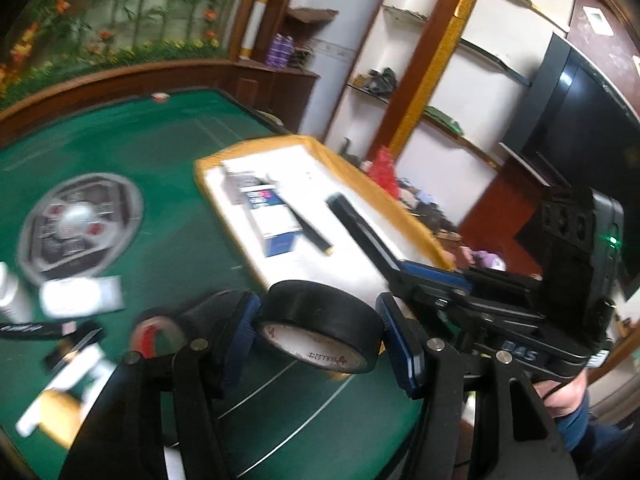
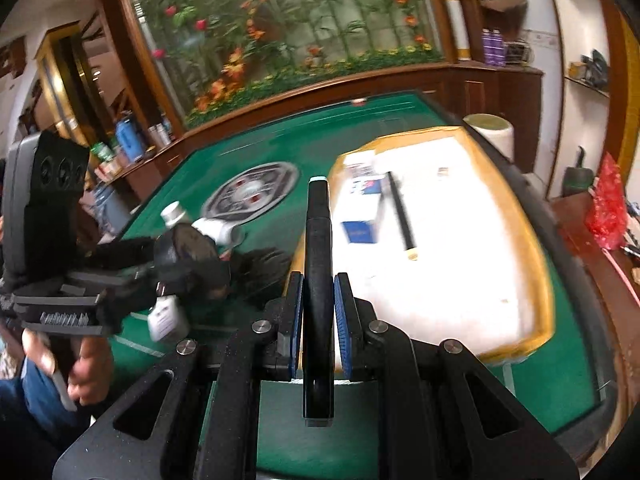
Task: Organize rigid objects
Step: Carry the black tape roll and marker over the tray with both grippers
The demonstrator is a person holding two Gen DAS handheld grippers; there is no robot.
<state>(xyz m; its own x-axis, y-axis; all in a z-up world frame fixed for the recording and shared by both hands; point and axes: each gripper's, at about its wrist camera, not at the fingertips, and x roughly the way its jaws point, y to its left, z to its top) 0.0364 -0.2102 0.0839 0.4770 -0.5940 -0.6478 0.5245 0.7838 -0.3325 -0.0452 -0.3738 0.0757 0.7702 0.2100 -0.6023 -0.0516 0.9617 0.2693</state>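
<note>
Black tape roll [image 1: 320, 326] sits clamped in the left gripper [image 1: 316, 332] above the green table [image 1: 168, 184]; the right gripper [image 2: 318, 312], level, pinches a black bar [image 2: 318, 264] beside the tray [image 2: 536, 248].

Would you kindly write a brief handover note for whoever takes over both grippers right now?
Left gripper: shut on the black tape roll, held above the green table.
Right gripper: shut on a black flat bar, near the tray's edge.
Done: blue-and-white box and black stick lie in the yellow-rimmed tray.
Left: place both held items; white bottles and small items remain on the table.
</note>
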